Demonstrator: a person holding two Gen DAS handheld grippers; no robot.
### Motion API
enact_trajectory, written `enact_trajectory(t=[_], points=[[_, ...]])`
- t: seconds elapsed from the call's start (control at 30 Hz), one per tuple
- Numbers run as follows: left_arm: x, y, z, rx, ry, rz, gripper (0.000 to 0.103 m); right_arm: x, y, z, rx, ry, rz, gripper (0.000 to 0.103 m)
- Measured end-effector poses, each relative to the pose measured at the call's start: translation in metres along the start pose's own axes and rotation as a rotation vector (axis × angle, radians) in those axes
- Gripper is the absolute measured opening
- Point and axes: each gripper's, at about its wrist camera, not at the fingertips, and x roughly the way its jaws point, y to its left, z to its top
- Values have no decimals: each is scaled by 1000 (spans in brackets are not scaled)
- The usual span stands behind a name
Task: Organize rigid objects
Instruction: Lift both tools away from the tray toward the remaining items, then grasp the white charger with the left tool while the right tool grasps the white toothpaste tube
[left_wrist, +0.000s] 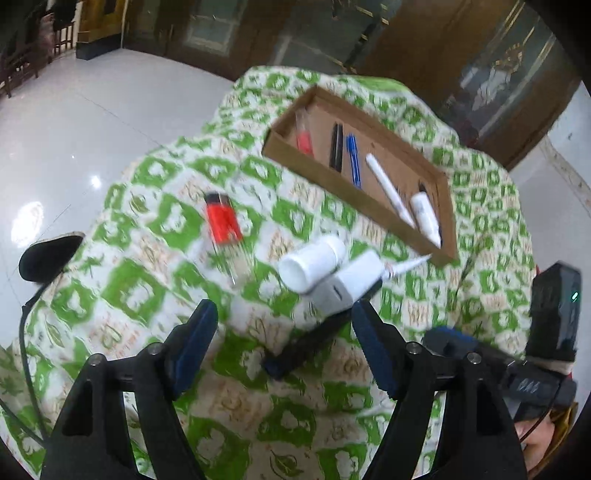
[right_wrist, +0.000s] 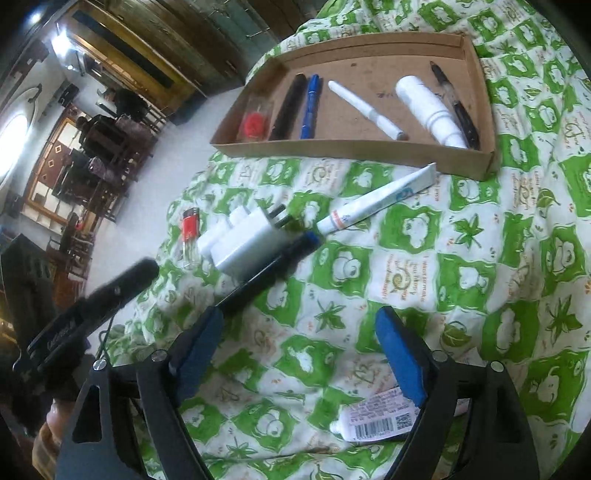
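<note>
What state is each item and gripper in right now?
left gripper: open, empty
right gripper: open, empty
cardboard tray: open-topped, partly filled
blue pen: lying in tray
white bottle: lying on its side in tray
white charger: on cloth, outside tray
red lighter: lying flat on cloth
toothpaste tube: on cloth, beside tray
dark marker: on cloth, against charger

Bright daylight; glare on floor (left_wrist: 74, 147); left view motion-blurred; edges bend.

My left gripper (left_wrist: 284, 317): black frame w/ blue pads (left_wrist: 197, 343), silver screws, thin black cable beside it. Right gripper (right_wrist: 299, 328): same build, bit of my skin below-left.
</note>
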Motion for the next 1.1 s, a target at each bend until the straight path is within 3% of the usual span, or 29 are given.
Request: enact_trajectory(t=[0.07,0.37,0.47,0.6,0.73,0.87,0.9,0.97,1.1], points=[[-1,-3,-2,15,0,-3,75,-6,-3,1,11,-24,-9,93],[-2,-9,-7,35,9,-1,75,-38,-13,8,32,-135,-43,93],[-1,-17,-5,70,24,-33,75,-44,-19,13,60,-153,-43,93],[11,-37,4,181,70,-47,75,-43,-26,20,91,-149,-21,93],[30,-69,11,351,98,-14,74,-39,-30,23,110,-132,-7,93],[49,-96,15,498,133,-8,52,-33,-34,24,127,-109,1,93],[53,-99,17,515,132,2,50,-32,-35,24,132,-105,3,93],[65,-99,23,508,166,11,33,-31,-36,24,137,-101,1,93],[77,-102,21,494,190,-7,33,-26,-39,24,144,-90,-7,93]])
